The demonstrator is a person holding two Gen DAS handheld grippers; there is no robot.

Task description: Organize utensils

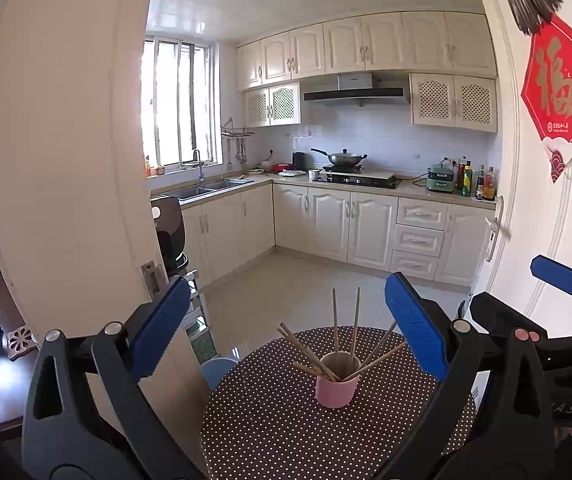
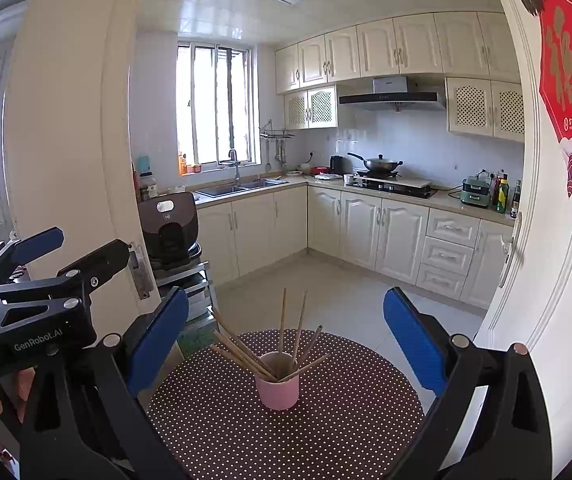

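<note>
I hold both hand-held grippers, left (image 1: 286, 344) and right (image 2: 286, 344), spread and empty above the table (image 2: 346, 420). Chopsticks (image 2: 282, 344) stand splayed in the pink cup (image 2: 277, 388) near centre; sorting looks complete, so next I would only withdraw.

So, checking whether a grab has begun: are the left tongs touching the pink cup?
Apart. The left wrist view shows the open left tongs held back from the pink cup.

A pink cylindrical cup (image 1: 336, 386) stands near the middle of a round, dark, white-dotted table (image 1: 270, 432). Thin wooden chopsticks (image 1: 335, 328) stand in it, fanned left and right. Far behind, cream kitchen cabinets (image 1: 330, 222) run along the wall; a steel sink (image 1: 206, 189) lies far left, a grey lidded wok (image 1: 344, 158) to its right.
</note>
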